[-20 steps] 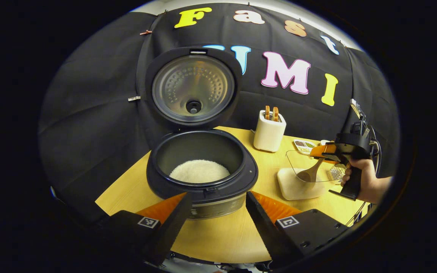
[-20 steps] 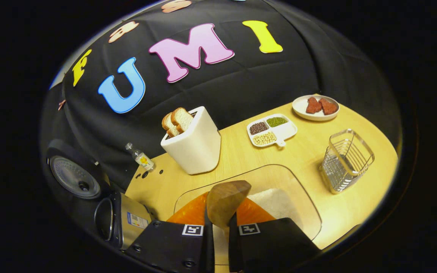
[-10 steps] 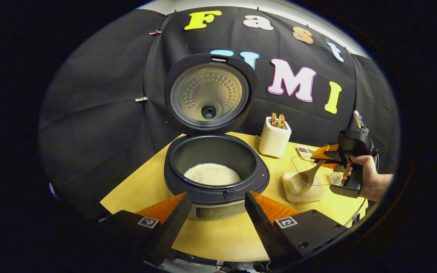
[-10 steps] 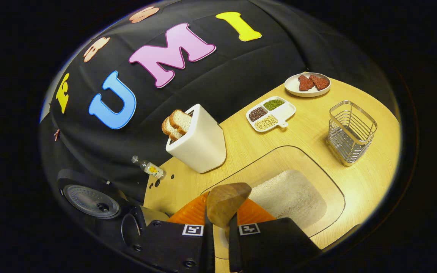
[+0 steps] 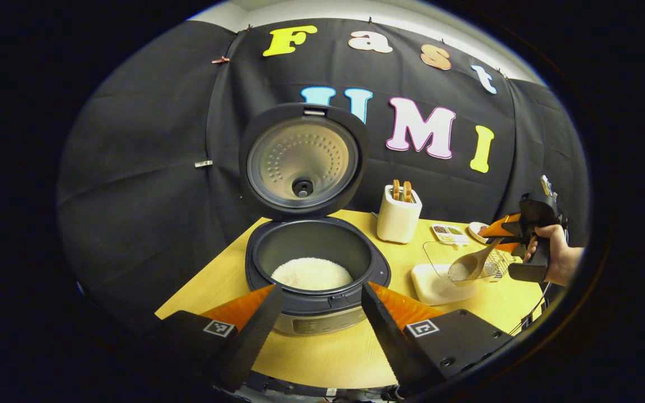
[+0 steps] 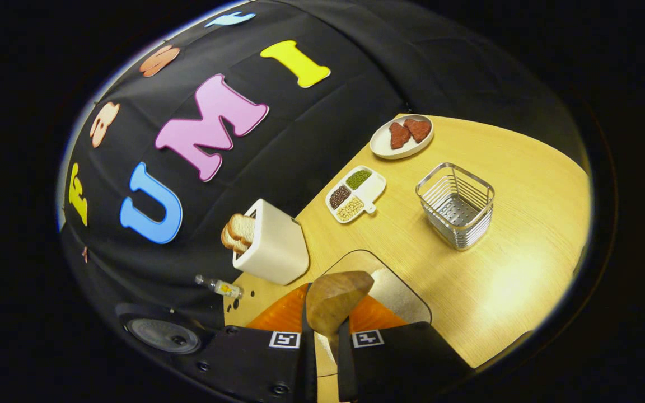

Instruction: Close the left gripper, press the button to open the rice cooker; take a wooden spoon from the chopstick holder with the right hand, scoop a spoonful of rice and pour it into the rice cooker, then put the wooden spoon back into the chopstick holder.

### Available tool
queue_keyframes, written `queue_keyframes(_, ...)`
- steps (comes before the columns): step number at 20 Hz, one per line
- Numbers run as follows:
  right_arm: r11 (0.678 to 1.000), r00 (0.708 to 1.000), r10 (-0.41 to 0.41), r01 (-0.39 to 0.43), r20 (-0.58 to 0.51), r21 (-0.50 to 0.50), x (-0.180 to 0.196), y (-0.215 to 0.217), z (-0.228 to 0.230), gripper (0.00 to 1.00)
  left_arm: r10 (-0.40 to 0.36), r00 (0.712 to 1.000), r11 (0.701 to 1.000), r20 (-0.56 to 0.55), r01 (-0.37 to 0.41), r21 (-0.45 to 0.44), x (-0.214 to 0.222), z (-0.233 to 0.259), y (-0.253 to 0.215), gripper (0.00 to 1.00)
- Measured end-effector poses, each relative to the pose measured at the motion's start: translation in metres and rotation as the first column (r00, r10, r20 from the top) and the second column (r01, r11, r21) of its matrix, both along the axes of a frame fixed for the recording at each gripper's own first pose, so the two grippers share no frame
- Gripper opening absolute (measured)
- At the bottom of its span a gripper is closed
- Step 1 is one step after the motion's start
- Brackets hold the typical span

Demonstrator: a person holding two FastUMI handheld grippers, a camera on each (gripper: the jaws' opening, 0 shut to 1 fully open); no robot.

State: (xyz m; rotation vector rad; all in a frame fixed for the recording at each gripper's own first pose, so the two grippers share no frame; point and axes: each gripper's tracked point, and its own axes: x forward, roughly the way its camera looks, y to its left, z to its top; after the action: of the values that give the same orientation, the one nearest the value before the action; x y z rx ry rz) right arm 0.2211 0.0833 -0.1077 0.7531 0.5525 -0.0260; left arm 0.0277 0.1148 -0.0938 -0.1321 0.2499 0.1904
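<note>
right gripper [image 6: 322, 336] clamps wooden spoon [image 6: 335, 301], seemingly above container rim [image 6: 406, 288]

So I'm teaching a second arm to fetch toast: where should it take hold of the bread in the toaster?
Grip the bread by its crusty top, which sticks out of the toaster slot. Come from straight above, tool fingers across the slices' flat faces; the rest is sunk inside.

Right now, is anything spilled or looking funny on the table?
Nothing stands out. No rice shows on the pale wooden table. The black rice cooker stands open with white rice inside, and the right claw holds the wooden spoon with rice above the clear rice container.
</note>
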Motion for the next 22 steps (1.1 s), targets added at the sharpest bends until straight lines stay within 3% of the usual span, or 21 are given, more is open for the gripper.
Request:
queue_keyframes(5,0.990,0.999,-0.044,0.045,-0.015,0.132,-0.004,0.002,0.027,0.18,-0.003,1.000,1.000,0.026,0.003,-0.012,-0.009,0.003,0.002,0.96)
queue_keyframes(8,0.973,0.999,-0.030,0.034,-0.019,0.227,-0.004,0.023,0.051,0.19,0.007,0.999,1.000,0.042,-0.006,-0.028,-0.013,0.005,0.007,0.96)
queue_keyframes(16,0.939,0.983,0.176,-0.182,0.049,0.291,-0.018,0.138,0.103,0.19,0.093,0.990,0.990,0.110,-0.080,-0.113,-0.028,0.022,0.030,0.96)
queue_keyframes(20,0.915,0.949,0.305,-0.314,0.075,0.255,-0.035,0.207,0.108,0.19,0.135,0.984,0.987,0.114,-0.123,-0.106,-0.041,0.018,0.052,0.95)
queue_keyframes(22,0.896,0.919,0.381,-0.394,0.102,0.205,-0.043,0.243,0.111,0.18,0.151,0.983,0.983,0.109,-0.138,-0.119,-0.048,0.014,0.062,0.95)
